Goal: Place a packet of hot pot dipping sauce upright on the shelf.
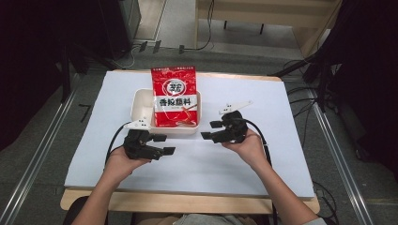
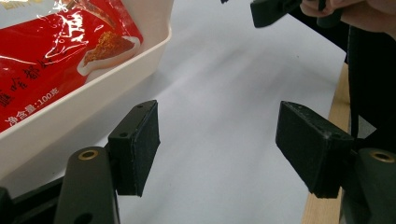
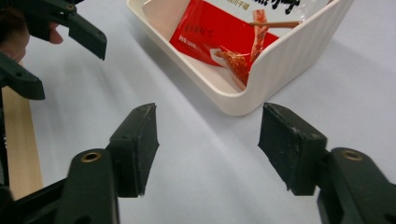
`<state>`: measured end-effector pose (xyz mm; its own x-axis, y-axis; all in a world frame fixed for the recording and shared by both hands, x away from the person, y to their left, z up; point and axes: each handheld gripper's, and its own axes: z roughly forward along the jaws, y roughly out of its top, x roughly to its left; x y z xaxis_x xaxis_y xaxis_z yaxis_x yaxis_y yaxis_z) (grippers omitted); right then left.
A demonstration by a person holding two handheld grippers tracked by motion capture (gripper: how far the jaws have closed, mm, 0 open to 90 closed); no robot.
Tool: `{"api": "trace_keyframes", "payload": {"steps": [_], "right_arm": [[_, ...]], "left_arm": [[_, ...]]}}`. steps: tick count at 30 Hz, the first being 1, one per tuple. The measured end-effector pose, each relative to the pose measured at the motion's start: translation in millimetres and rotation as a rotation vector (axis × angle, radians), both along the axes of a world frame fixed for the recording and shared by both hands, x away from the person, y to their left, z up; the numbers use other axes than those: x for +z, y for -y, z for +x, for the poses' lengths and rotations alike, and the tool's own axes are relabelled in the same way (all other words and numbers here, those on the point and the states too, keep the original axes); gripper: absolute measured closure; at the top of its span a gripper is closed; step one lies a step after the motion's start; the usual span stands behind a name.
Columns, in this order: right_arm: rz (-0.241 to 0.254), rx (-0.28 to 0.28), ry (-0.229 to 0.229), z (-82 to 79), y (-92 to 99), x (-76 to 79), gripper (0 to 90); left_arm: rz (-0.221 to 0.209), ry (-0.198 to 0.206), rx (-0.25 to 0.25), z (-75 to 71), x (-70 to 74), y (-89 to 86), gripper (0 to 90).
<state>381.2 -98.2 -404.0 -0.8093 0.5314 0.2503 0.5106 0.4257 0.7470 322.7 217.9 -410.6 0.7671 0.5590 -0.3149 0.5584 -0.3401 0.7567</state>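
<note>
High view: the left gripper [image 1: 159, 144] is held near the front left corner of a cream tray [image 1: 139, 100], jaws spread, nothing between them. The right gripper [image 1: 212, 130] is held just right of the tray, jaws likewise spread and empty. A red seasoning packet [image 1: 174, 96] is seen standing in the tray, leaning back over its far rim. The tray rests on a white sheet [image 1: 197, 159] laid over a wooden table [image 1: 187, 202].

Left gripper view: the pads [image 2: 140, 144] are seen wide apart above the sheet, touching nothing. The glossy packet lies in the smooth-walled tray at upper left.

Right gripper view: jaws are spread, empty. The tray's ribbed, rounded corner is seen just ahead, the packet inside.
</note>
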Motion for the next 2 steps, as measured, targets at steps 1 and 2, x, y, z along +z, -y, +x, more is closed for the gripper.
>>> {"api": "trace_keyframes", "payload": {"steps": [1, 2], "right_arm": [[0.004, 0.006, -0.004, -0.6, 0.1, -1.7, 33.3], [0.007, 0.018, 0.000, -1.1, 0.3, -3.2, 31.7]], "left_arm": [[0.003, 0.003, 0.001, 0.2, -0.2, -0.2, 30.9], [0.005, 0.003, 0.003, 0.4, -0.4, -0.4, 30.5]]}}
